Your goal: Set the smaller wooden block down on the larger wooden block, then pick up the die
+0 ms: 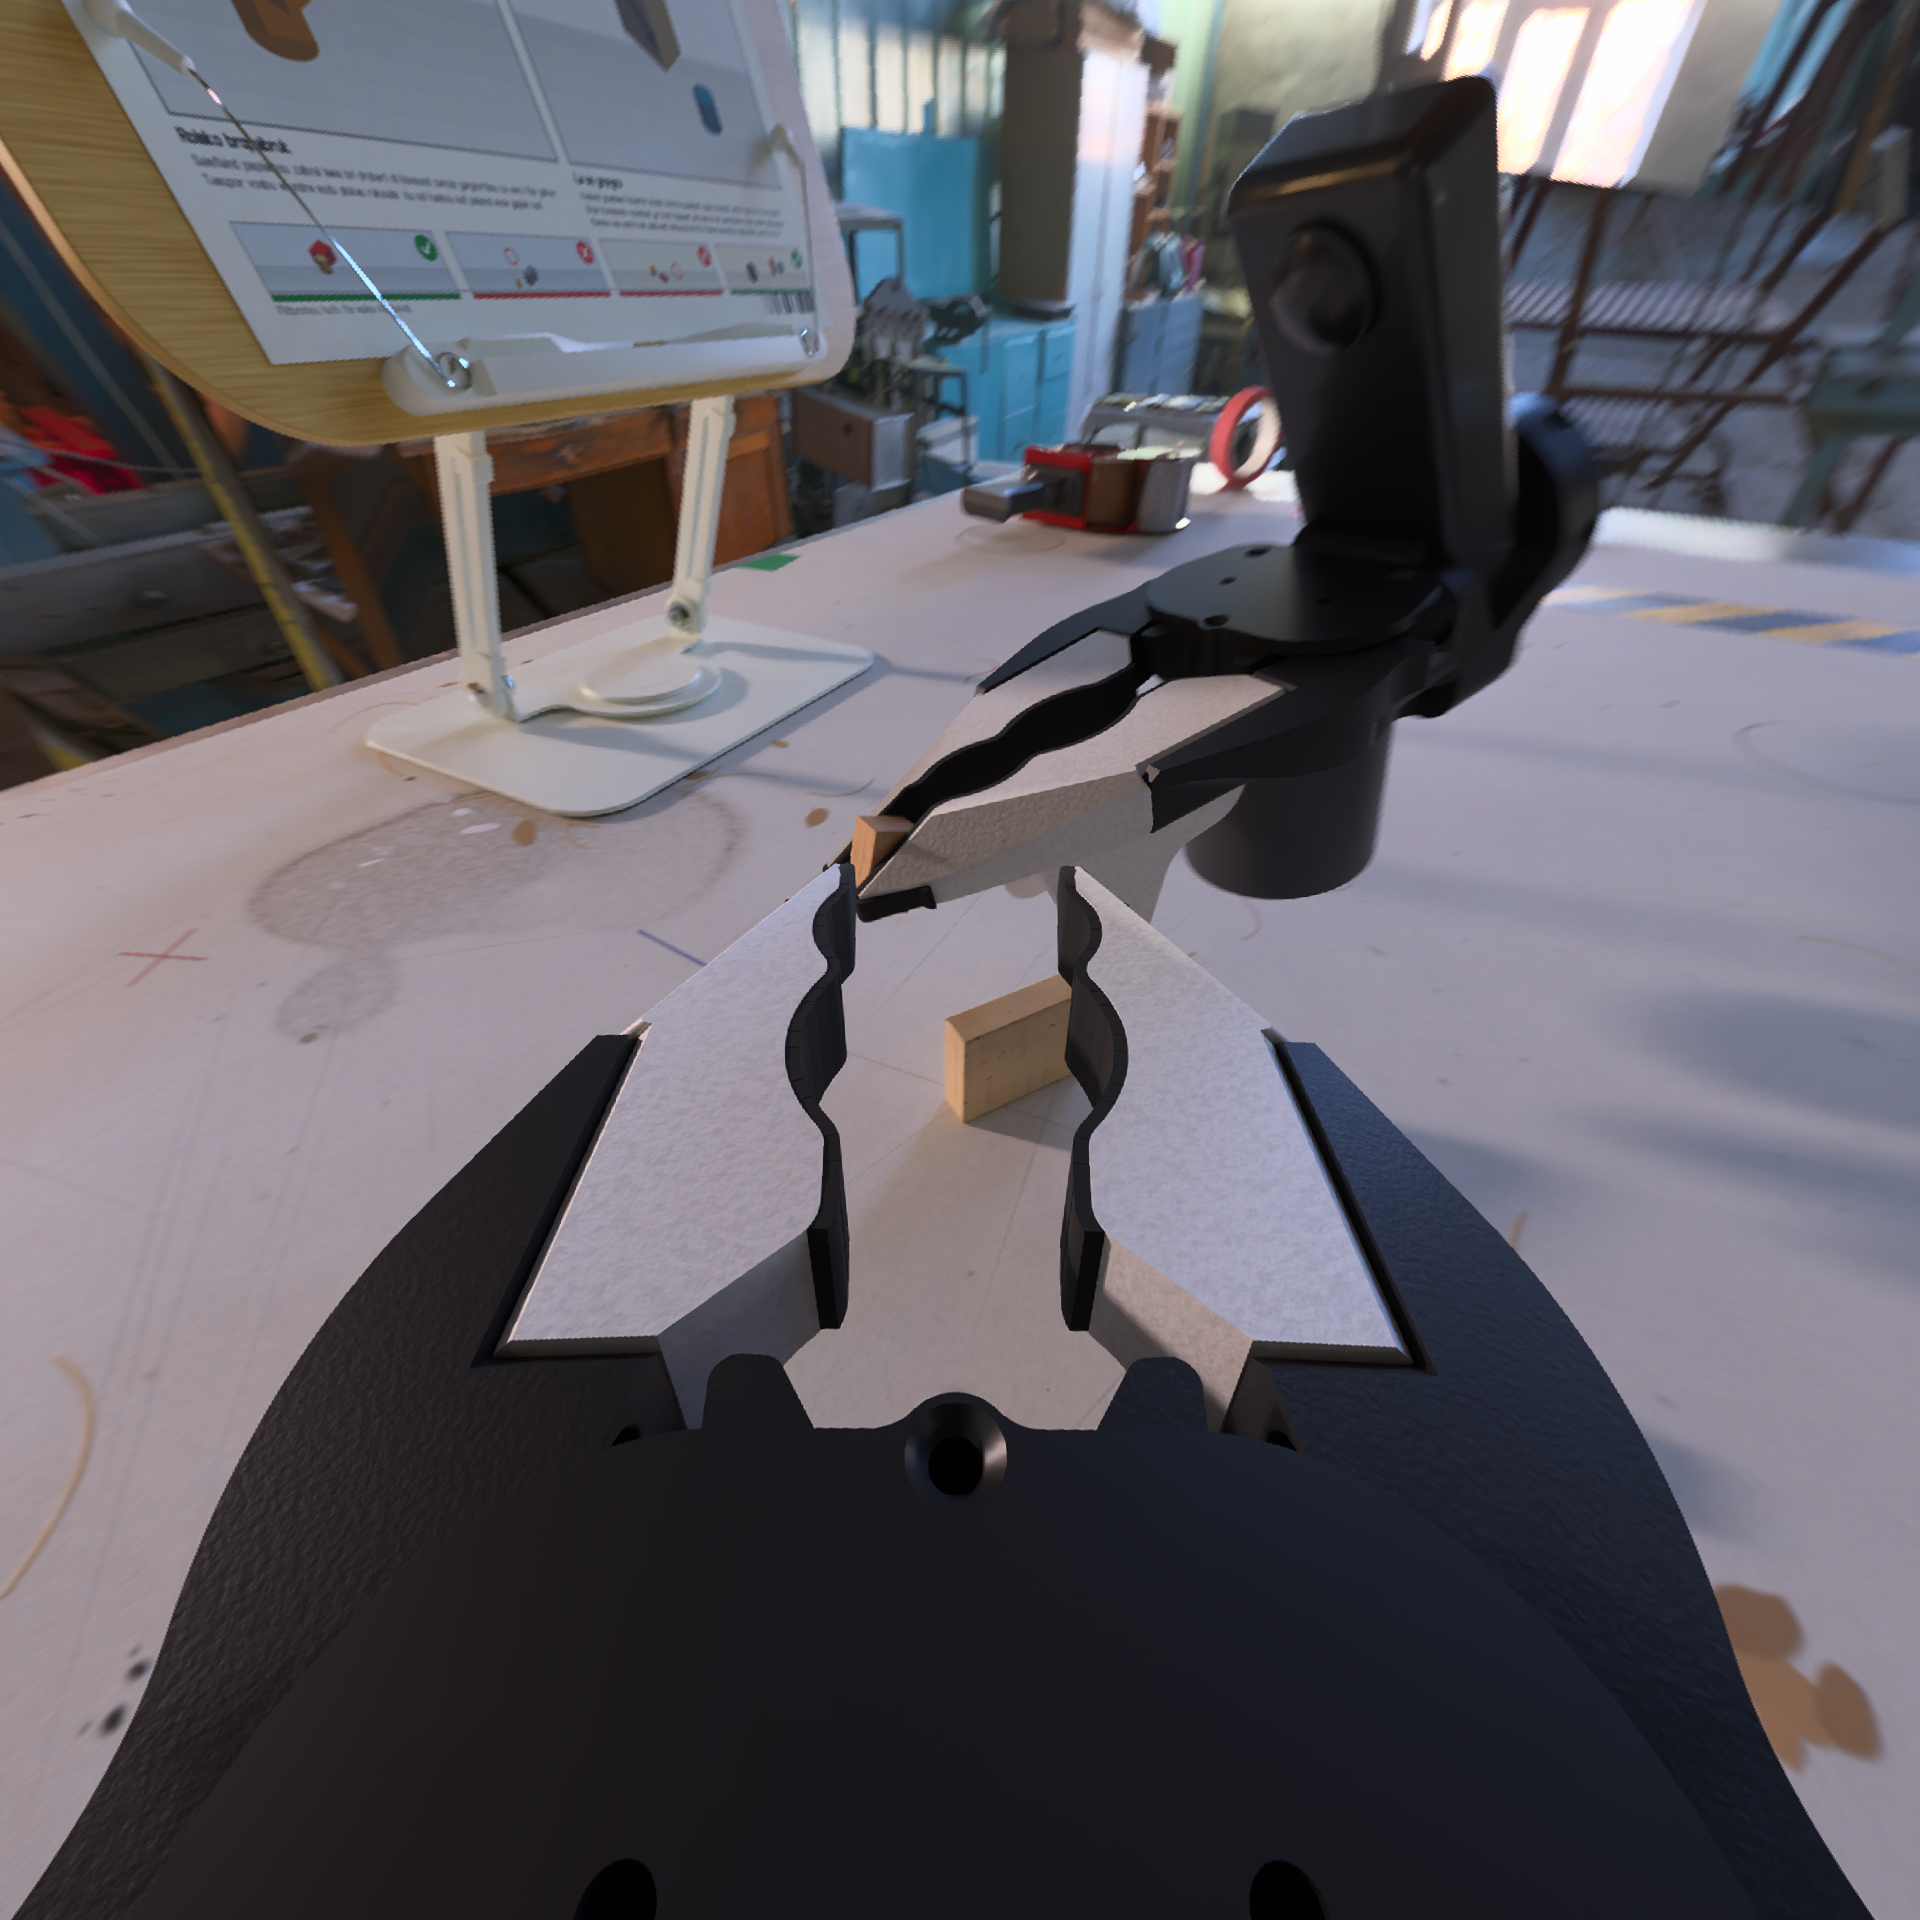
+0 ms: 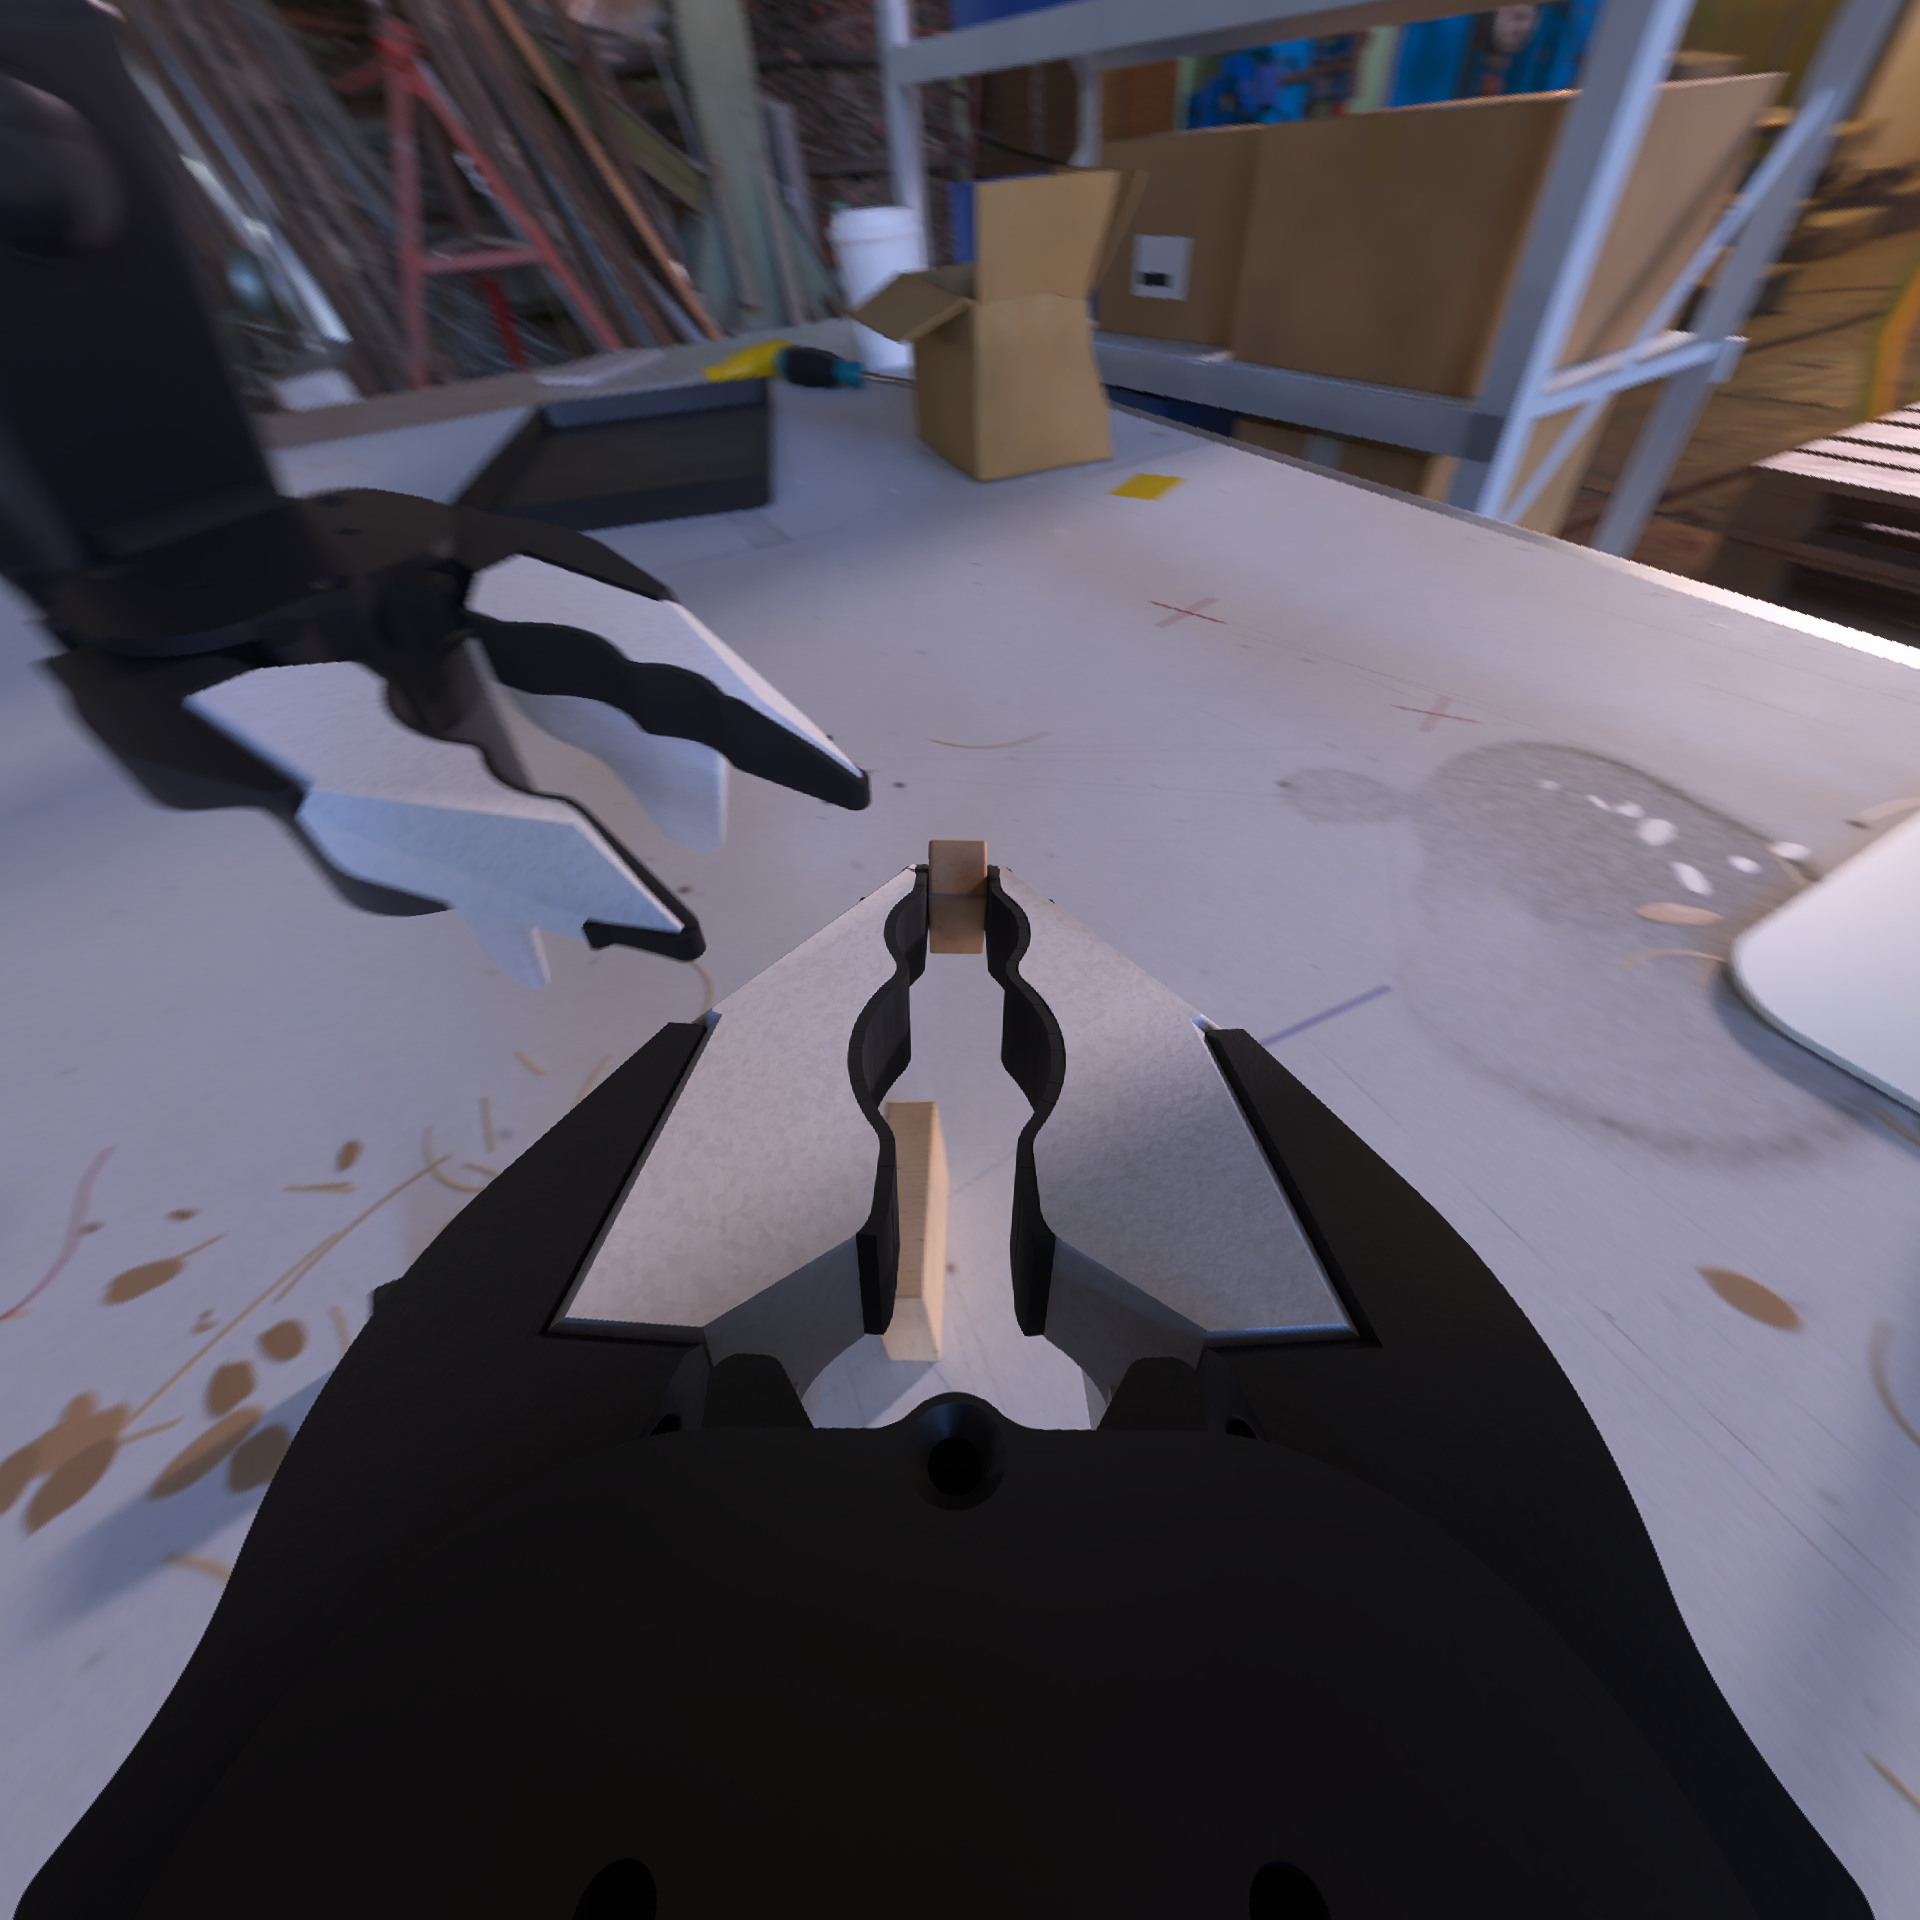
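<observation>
The larger wooden block [image 1: 1003, 1049] lies on the white table, seen between my left gripper's open fingers. My left gripper [image 1: 956, 894] is open and empty, held above and just before that block. My right gripper [image 2: 956, 883] is shut on the smaller wooden block [image 2: 956, 899], pinched at the fingertips and held in the air. The larger block [image 2: 914, 1226] shows below, between the right fingers. In the left wrist view the right gripper [image 1: 868, 868] hovers above the larger block with the small block [image 1: 878, 836] at its tips. The left gripper [image 2: 764, 868] shows at the left. No die is in view.
A white document stand [image 1: 623, 707] holding an instruction sheet stands at the back left; its base [image 2: 1829, 966] shows on the right. A red tape dispenser [image 1: 1081, 488] sits far back. A cardboard box [image 2: 1003, 384], a dark tray [image 2: 644, 447] and a screwdriver [image 2: 790, 364] lie farther off.
</observation>
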Motion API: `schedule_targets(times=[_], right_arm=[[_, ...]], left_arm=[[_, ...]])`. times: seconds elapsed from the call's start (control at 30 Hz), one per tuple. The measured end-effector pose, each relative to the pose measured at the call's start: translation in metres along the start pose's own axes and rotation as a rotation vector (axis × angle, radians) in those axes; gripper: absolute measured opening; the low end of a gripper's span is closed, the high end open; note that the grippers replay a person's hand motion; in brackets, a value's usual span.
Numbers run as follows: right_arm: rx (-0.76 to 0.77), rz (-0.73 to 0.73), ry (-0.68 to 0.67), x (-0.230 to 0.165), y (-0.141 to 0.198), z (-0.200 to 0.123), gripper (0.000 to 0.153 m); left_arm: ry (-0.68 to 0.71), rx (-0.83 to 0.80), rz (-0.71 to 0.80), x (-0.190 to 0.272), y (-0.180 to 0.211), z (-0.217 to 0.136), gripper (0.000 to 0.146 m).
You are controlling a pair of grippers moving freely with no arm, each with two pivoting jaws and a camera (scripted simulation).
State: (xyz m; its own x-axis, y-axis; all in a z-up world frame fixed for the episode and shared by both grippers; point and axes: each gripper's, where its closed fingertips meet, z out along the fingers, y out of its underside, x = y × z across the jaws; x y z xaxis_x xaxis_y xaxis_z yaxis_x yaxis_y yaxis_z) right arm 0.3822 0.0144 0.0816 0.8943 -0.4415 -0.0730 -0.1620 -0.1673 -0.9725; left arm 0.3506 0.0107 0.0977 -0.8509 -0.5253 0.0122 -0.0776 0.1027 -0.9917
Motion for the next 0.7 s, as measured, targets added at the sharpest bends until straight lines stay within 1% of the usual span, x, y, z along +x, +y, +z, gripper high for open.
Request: schedule_targets(times=[0.03,0.1,0.13,0.17,0.3,0.33,0.37,0.43,0.53,0.6,0.7], right_arm=[[0.012,0.005,-0.047,-0.005,-0.001,0.0,0.01],[0.021,0.03,-0.115,-0.011,-0.002,-0.001,0.01],[0.022,0.039,-0.121,-0.012,-0.002,-0.001,0.01],[0.023,0.042,-0.129,-0.012,-0.002,-0.002,0.01],[0.017,0.051,-0.122,-0.012,-0.002,-0.001,0.01],[0.022,0.059,-0.125,-0.012,-0.002,-0.001,0.01],[0.025,0.069,-0.126,-0.013,-0.002,-0.002,0.01],[0.027,0.069,-0.118,-0.014,-0.002,-0.005,0.01],[0.018,0.03,-0.11,-0.018,0.001,-0.009,0.01],[0.005,0.029,-0.124,-0.022,0.003,-0.013,0.01],[0.0,0.034,-0.105,-0.019,0.004,-0.017,0.01]], left_arm=[[0.027,0.021,-0.02,0.0,-0.002,-0.003,0.038],[0.004,0.101,-0.083,-0.01,-0.01,-0.009,0.035],[-0.008,0.131,-0.131,-0.017,-0.013,-0.012,0.034],[0.012,0.136,-0.18,-0.019,-0.013,-0.013,0.034],[0.147,0.149,-0.333,-0.02,-0.014,-0.013,0.033],[0.174,0.174,-0.352,-0.019,-0.016,-0.015,0.029],[0.202,0.195,-0.359,-0.018,-0.018,-0.017,0.025],[0.229,0.207,-0.359,-0.015,-0.02,-0.018,0.024],[0.219,0.19,-0.339,-0.012,-0.018,-0.017,0.027],[0.217,0.152,-0.297,-0.007,-0.015,-0.015,0.03],[0.176,0.084,-0.214,-0.003,-0.008,-0.013,0.04]])
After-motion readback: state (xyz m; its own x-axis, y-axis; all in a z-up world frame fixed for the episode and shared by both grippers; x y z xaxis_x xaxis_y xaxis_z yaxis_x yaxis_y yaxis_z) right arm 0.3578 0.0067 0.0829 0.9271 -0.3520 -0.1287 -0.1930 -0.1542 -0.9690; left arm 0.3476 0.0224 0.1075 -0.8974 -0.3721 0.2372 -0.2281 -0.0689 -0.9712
